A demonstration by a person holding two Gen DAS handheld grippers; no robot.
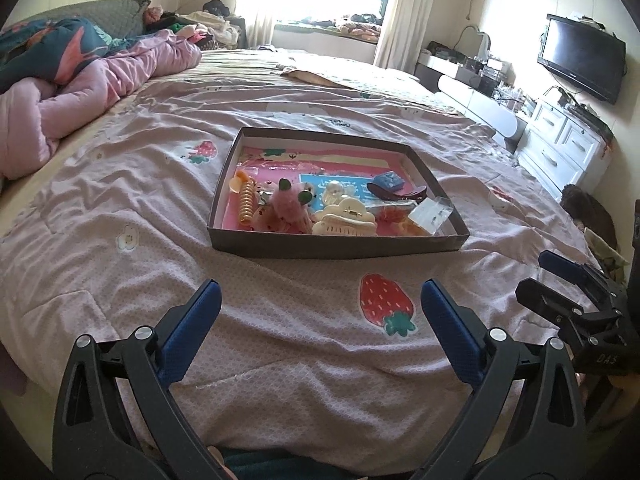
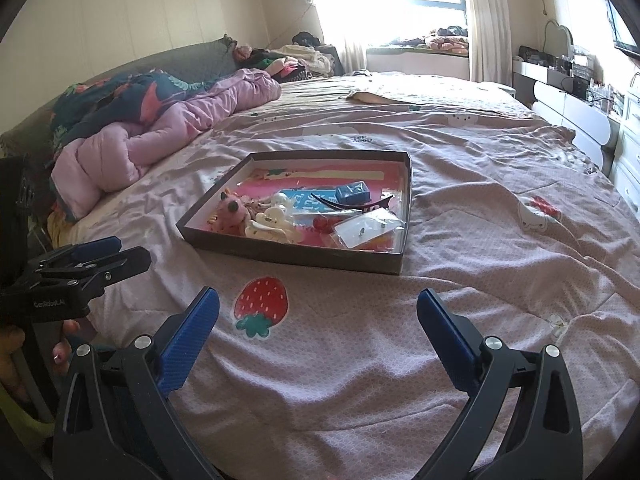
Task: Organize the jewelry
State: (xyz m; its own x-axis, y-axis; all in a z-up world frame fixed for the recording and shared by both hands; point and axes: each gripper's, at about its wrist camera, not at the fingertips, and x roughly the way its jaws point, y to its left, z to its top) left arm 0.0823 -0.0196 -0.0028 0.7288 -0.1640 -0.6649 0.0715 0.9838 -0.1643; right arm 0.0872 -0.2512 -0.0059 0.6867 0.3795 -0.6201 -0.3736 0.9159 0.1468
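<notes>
Hovering spread and empty over the quilt (image 1: 280, 340), both the left gripper (image 1: 320, 320) and right gripper (image 2: 318, 320) faced the tray (image 1: 336, 246) beyond a strawberry print (image 2: 262, 304), its clips (image 1: 344, 220) jumbled, overlapping, indistinct.

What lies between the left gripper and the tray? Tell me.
Only bedspread lies between the open left gripper and the tray, with a printed strawberry off to the right. The left wrist view shows it.

A crumpled pink quilt (image 1: 96, 80) lies on the strawberry-print bedspread (image 1: 320, 360), with a dark television (image 1: 582, 58) on the wall.
</notes>
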